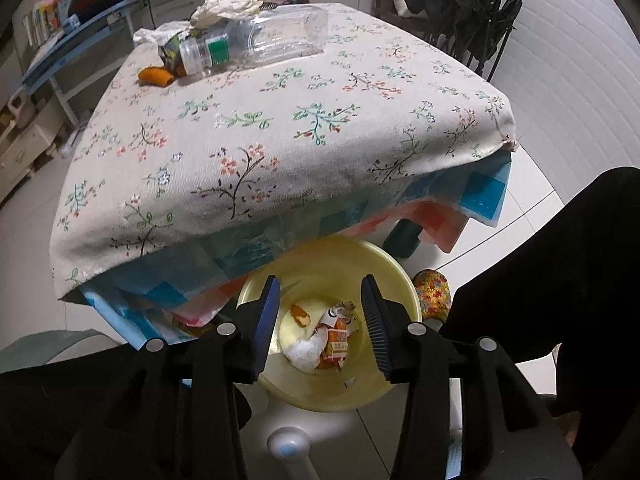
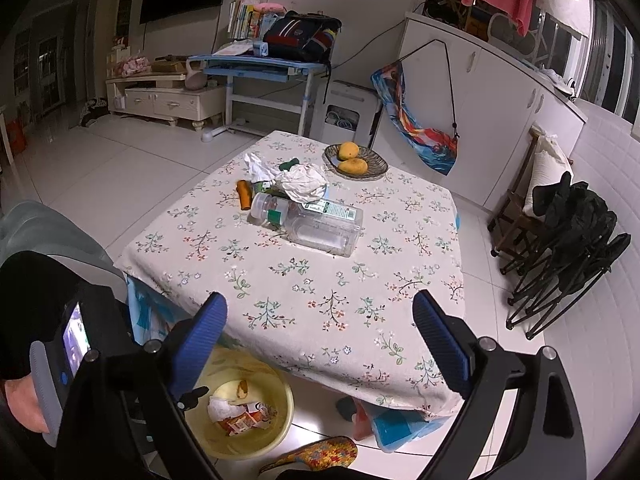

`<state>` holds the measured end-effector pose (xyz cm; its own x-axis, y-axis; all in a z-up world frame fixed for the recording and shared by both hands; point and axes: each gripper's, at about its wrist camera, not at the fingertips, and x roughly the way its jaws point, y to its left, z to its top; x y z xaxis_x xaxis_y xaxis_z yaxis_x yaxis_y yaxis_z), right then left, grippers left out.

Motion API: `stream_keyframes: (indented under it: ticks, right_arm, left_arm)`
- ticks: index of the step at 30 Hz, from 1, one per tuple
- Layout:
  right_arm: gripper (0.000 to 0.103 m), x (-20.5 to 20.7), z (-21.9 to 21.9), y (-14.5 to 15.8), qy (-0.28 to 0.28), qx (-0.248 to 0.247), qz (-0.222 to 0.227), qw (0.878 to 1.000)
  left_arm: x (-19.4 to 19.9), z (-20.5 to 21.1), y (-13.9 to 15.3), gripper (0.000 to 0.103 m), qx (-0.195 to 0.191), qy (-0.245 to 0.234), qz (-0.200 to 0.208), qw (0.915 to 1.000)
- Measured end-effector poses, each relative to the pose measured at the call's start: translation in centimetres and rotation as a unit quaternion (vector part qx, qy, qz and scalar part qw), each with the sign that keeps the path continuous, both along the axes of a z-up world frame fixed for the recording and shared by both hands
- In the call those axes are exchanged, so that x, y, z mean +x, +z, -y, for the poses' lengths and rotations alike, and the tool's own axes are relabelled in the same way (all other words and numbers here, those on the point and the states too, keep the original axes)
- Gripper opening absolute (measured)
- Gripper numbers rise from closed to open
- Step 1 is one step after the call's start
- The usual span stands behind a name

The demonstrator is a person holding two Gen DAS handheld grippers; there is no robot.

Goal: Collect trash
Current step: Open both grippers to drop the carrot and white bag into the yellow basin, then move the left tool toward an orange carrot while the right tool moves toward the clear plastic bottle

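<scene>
Nearest, the left tongs point(image 1: 320, 320) hang open and empty over the yellow basin point(image 1: 384, 384), where wrappers point(image 1: 334, 344) and a white tissue point(image 1: 304, 354) lie. The right tongs point(image 2: 320, 340) gape empty above the bench point(image 2: 320, 300) beyond the basin. Farther on the bench lie a clear bottle point(image 2: 312, 228), crumpled paper point(image 2: 304, 182) and an orange scrap point(image 2: 243, 195).

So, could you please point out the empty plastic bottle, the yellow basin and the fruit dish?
Plastic bottle point(image 2: 316, 228), right wrist view, on its clear body.
Yellow basin point(image 1: 404, 292), left wrist view, on its right rim.
Fruit dish point(image 2: 378, 170), right wrist view, on its bare right rim.
</scene>
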<state>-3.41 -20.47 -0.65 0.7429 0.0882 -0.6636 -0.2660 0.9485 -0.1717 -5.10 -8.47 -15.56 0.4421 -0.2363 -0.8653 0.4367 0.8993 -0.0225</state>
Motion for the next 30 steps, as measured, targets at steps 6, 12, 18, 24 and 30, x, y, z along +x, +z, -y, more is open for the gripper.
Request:
stream_keyframes:
  ticks: [6,12,18,24,30]
  right_arm:
    - [0.091,0.5,0.0,0.0,0.001,-0.001,-0.002,1.000]
    - [0.092,1.9,0.8,-0.6,-0.001,0.018,-0.005,1.000]
    - [0.092,3.7,1.7,-1.4,0.000,0.057,0.002,0.998]
    - [0.092,5.8,1.8,-2.4,0.006,0.101,0.003,0.995]
    - [0.092,7.4,1.2,-3.6,0.016,0.128,-0.003,0.992]
  left_arm:
    - [-0.1,0.1,0.5,0.042,-0.007,-0.002,0.011,0.9999]
    - [0.7,-1.2,3.0,0.045,-0.028,0.027,0.049,0.9981]
    - [3.6,-4.0,5.2,0.048,-0.026,0.092,0.082,0.9920]
    - [7.1,-7.0,6.0,0.051,-0.034,0.154,0.079,0.9844]
    - [11.6,-8.9,6.5,0.057,-0.046,0.194,0.076,0.9770]
